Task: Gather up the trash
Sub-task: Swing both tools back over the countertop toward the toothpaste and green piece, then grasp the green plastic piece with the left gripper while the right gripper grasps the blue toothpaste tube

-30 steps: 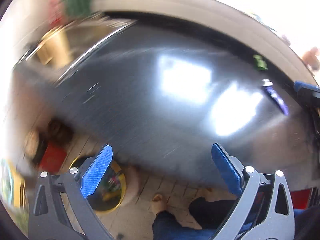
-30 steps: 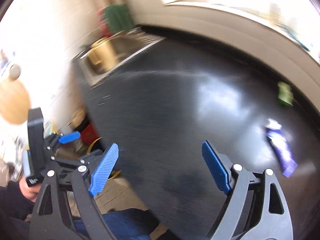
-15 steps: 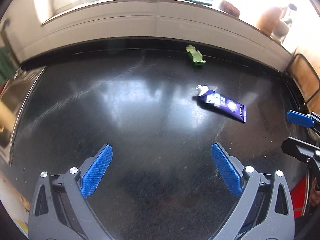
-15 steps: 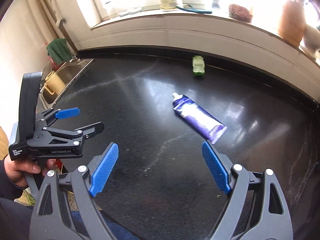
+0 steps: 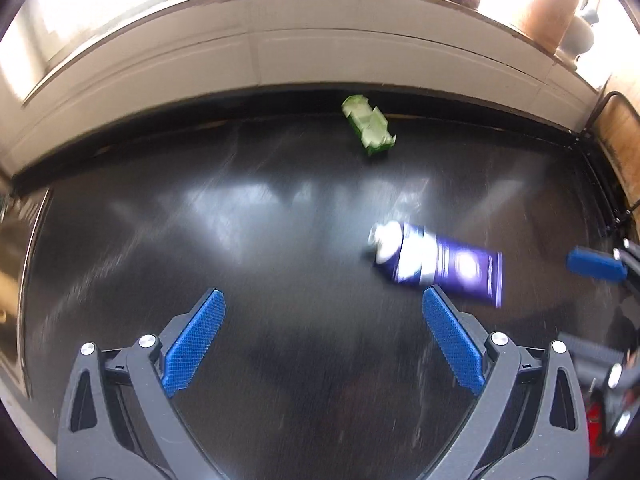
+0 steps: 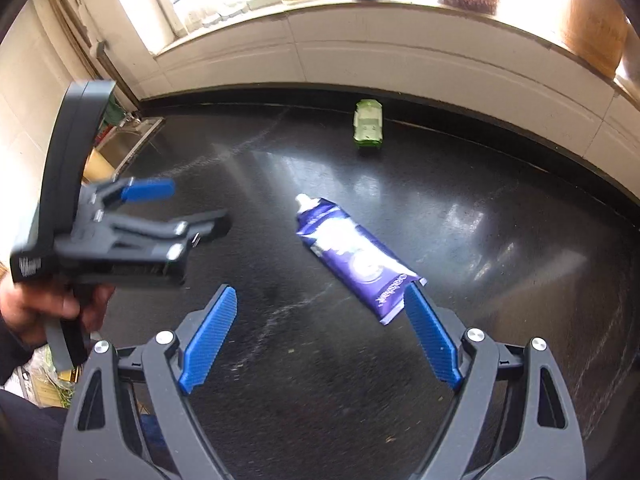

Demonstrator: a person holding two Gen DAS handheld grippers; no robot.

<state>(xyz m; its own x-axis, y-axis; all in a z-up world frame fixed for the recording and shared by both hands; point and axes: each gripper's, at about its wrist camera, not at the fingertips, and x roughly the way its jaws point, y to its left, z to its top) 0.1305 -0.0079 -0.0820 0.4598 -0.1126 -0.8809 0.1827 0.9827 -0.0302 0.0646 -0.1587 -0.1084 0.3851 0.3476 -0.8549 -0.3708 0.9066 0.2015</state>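
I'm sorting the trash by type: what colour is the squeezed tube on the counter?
The tube is purple with white markings and a white cap, sharpest in the right wrist view.

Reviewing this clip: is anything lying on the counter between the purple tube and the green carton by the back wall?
No. In the right wrist view, only bare black countertop with window glare separates the purple tube from the green carton. The left wrist view agrees.

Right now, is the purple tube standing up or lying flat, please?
Lying flat: the purple tube rests lengthwise on the black counter, white cap end toward the window.
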